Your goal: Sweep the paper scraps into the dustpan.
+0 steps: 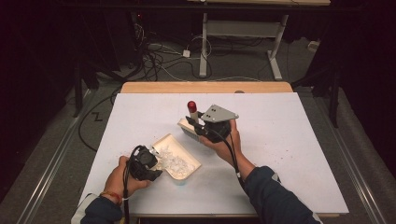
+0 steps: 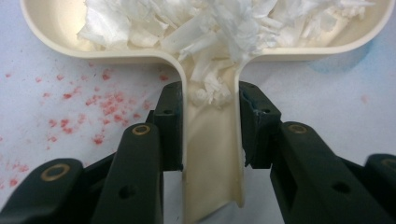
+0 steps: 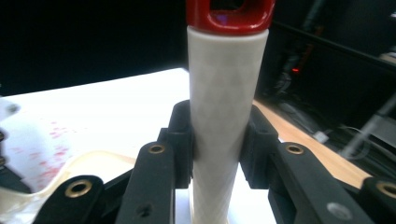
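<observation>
On the white counter [image 1: 280,154], toward seven o'clock from its middle, the left gripper [image 1: 145,164] has its fingers [image 2: 169,130] closed on the handle of a cream dustpan [image 1: 180,158], one pad pressed against each side wall of the handle. The dustpan lies flat on the counter with its pan running off toward two o'clock from that gripper, and shredded white paper [image 2: 219,28] is heaped in the pan, a few scraps spilling into the handle channel. Faint red specks [image 2: 98,112] mark the counter just beside the handle. At about one o'clock from the dustpan, near the counter's middle, the right gripper [image 1: 205,127] has its fingers [image 3: 181,140] clamped on the white handle of a brush [image 3: 224,116], whose red cap [image 1: 192,105] points up and whose bristle head sits low over the counter.
</observation>
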